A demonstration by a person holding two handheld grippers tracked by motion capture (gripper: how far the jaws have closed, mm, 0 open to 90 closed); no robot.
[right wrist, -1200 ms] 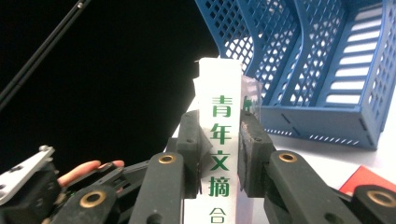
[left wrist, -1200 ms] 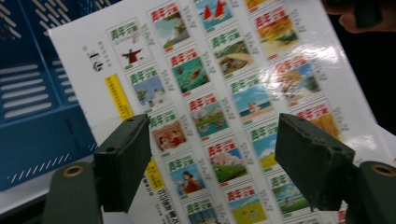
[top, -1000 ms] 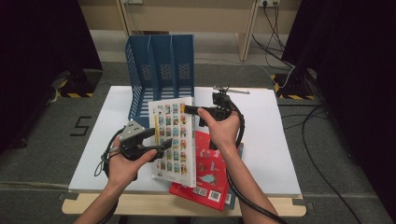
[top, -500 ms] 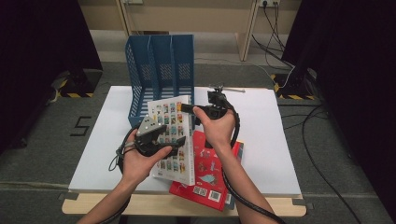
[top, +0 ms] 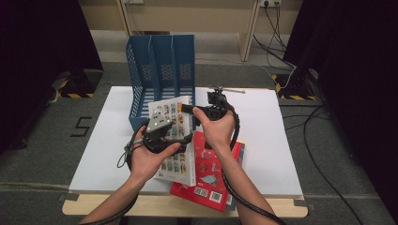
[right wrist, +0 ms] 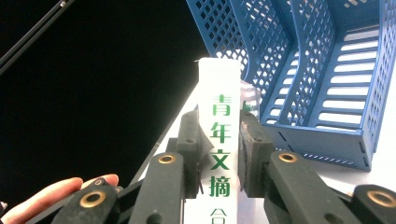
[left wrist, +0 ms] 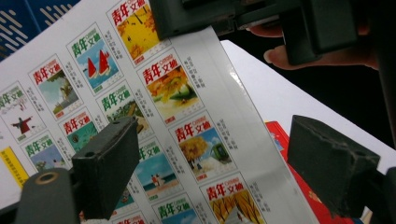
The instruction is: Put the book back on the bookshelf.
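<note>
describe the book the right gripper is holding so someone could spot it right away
On the white table, just in front of the blue file rack, lies a short stack of books. It is the white book on top, raised by its spine, covered in small picture tiles; the red book beneath lies flat.

File rack behind two books

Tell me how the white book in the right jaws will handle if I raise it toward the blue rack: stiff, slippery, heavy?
The white book looks thick-spined, so probably stiff. Its cover shines with glare, so it may slip. The right gripper clamps only the spine end, so the book may sag or pivot; the open left gripper could steady it. The red book lies underneath.
</note>
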